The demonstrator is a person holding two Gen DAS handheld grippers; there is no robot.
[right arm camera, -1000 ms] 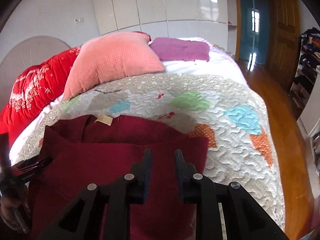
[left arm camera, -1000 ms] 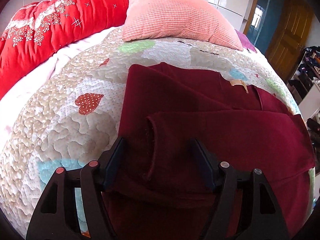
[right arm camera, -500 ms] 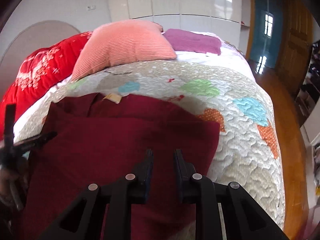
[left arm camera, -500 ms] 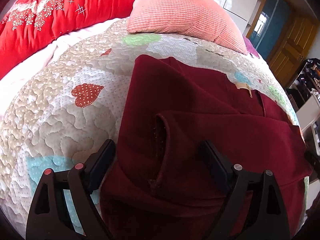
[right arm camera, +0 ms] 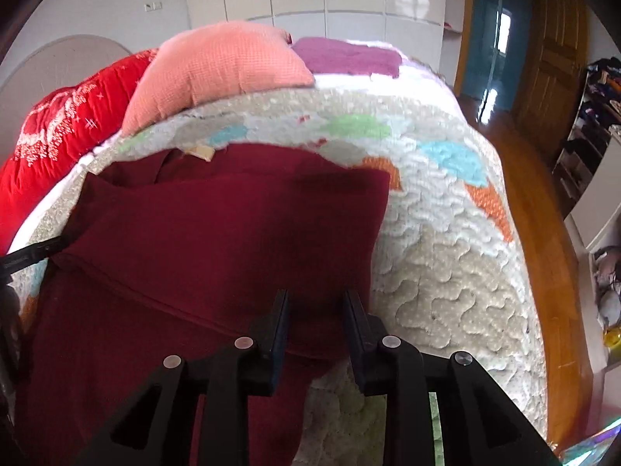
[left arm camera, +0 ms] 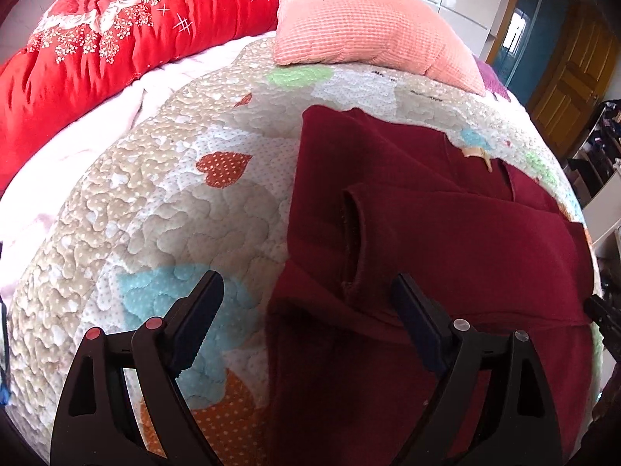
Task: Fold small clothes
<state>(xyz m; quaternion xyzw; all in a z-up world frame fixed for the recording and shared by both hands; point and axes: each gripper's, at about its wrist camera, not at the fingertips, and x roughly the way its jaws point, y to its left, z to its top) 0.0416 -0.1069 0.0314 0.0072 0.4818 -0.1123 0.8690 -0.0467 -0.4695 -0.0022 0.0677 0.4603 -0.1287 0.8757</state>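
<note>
Maroon garment; pastel heart-patterned quilt; salmon waffle pillow.

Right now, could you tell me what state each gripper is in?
Left gripper: open wide over the dark red garment, holding nothing.
Right gripper: partly open above the garment's edge, holding nothing.

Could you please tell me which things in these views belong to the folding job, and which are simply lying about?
Part of the job:
- dark red knitted garment, partly folded on the patchwork quilt
- left gripper, open
- right gripper, open

Just lying about:
- salmon-pink waffle pillow
- red floral duvet
- purple folded cloth
</note>
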